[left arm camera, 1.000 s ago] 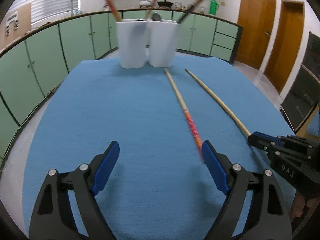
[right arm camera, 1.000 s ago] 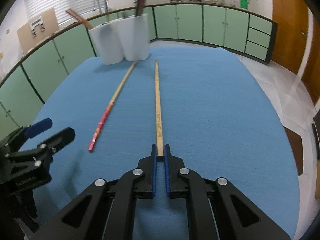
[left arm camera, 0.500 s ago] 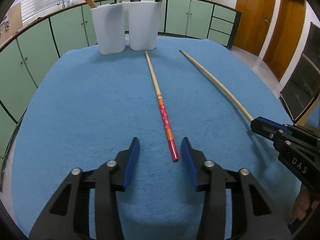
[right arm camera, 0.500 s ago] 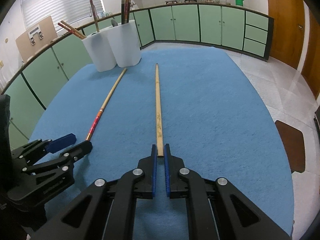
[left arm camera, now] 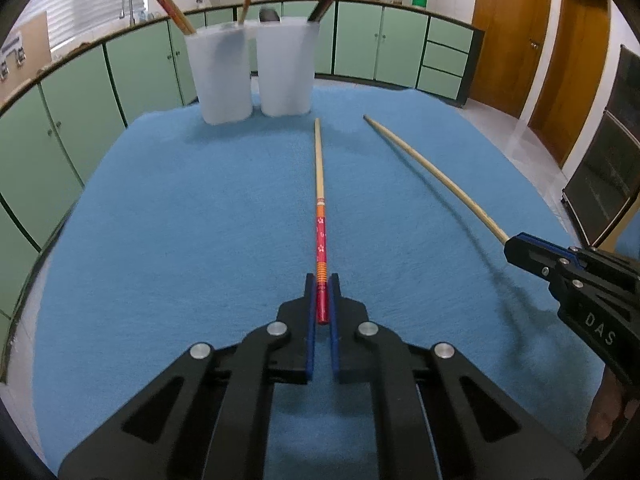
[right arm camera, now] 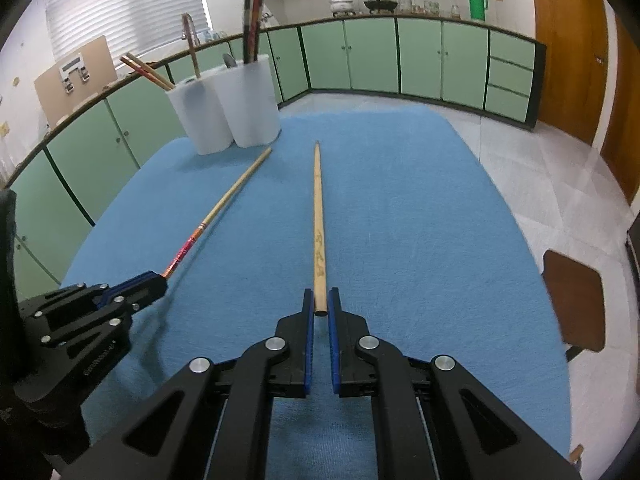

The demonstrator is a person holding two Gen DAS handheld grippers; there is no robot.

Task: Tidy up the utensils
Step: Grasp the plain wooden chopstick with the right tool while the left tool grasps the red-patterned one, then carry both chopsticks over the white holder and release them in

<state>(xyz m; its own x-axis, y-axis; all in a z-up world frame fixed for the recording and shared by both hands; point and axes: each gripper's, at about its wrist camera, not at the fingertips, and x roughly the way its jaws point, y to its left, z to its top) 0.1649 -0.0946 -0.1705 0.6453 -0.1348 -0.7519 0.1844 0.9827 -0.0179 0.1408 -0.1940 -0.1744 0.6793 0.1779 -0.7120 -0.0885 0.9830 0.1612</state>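
My left gripper is shut on the red end of a red-and-wood chopstick, which points away toward two white cups. My right gripper is shut on the near end of a plain wooden chopstick. Each gripper shows in the other's view: the right one at the right edge, the left one at the lower left. The left white cup and the right white cup stand side by side at the far end of the blue cloth, with chopsticks and utensils standing in them.
Green cabinets ring the table behind the cups. A brown chair seat stands off the table's right side. Wooden doors are at the far right.
My left gripper moved onto the red chopstick's near end and closed on it. Both held chopsticks now sit higher over the cloth. The right gripper stayed shut on the plain chopstick.
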